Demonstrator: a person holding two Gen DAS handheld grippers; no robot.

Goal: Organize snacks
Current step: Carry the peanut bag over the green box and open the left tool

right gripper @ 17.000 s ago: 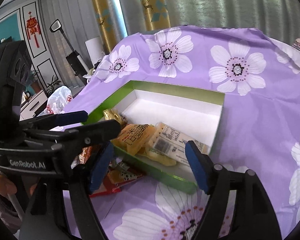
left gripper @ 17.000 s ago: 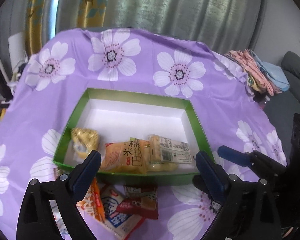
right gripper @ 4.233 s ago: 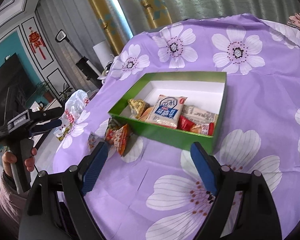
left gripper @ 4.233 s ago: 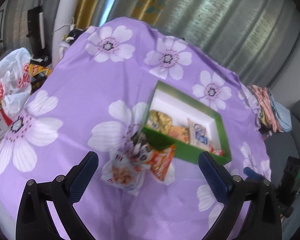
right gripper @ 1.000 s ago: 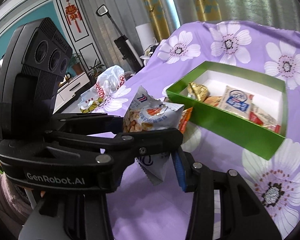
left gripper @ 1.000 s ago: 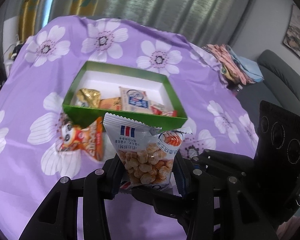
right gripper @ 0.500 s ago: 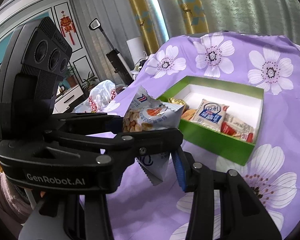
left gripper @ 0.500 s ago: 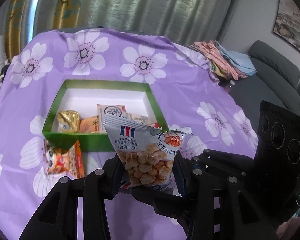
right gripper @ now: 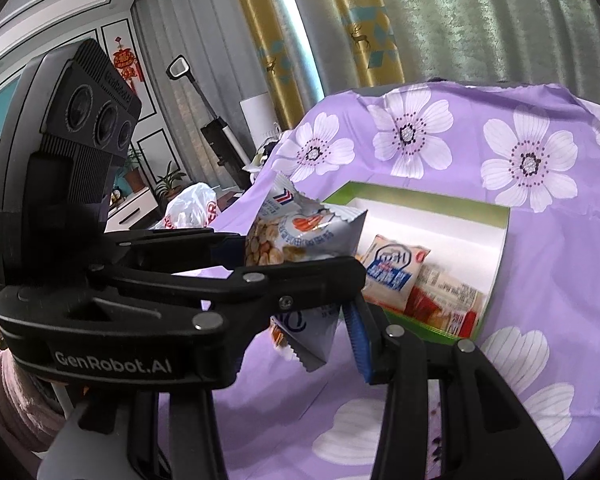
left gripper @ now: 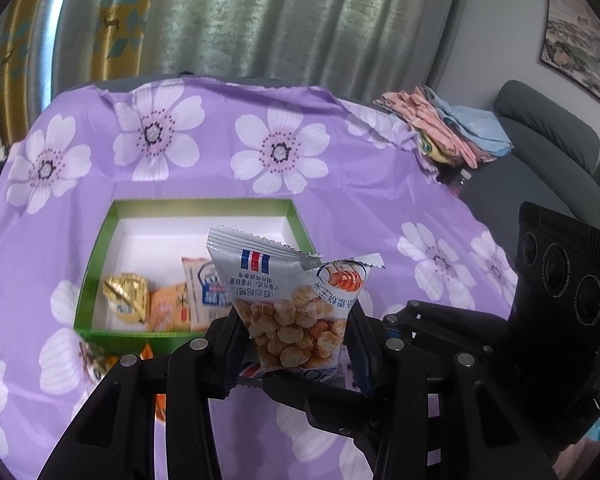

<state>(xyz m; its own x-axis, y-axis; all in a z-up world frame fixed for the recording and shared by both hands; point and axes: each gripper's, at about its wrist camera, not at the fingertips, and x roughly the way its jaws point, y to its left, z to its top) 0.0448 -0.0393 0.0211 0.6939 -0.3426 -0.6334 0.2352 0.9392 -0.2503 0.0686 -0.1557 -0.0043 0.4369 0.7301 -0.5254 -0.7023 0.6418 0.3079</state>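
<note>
left wrist view, left to right: an orange packet (left gripper: 158, 400) lies on the purple flowered tabletop (left gripper: 340, 184) just near the green box (left gripper: 100, 248), partly hidden by the gripper frame. inside the box, along its near wall: a gold-foil snack (left gripper: 126, 296), an orange pack (left gripper: 170, 306), a white-and-blue pack (left gripper: 206, 292).

left gripper (left gripper: 296, 344): jaws closed on the lower sides of a nut snack bag (left gripper: 296, 304), one jaw on each side. the bag stands upright between them, crimped top edge above the jaws, print upside down, held above the tabletop in front of the box's near right corner.

right gripper (left gripper: 384, 344) sits just right of the bag, crossing under the left one. in the right wrist view the right gripper (right gripper: 332, 336) has its jaws around the bag's (right gripper: 300, 240) bottom tail; the blue right pad (right gripper: 358, 340) stands apart from the foil, the left pad is hidden behind the left gripper (right gripper: 236, 256). cannot tell whether it grips.

far right: folded cloths (left gripper: 444, 128) at the tabletop edge, grey sofa (left gripper: 548, 136) beyond.
</note>
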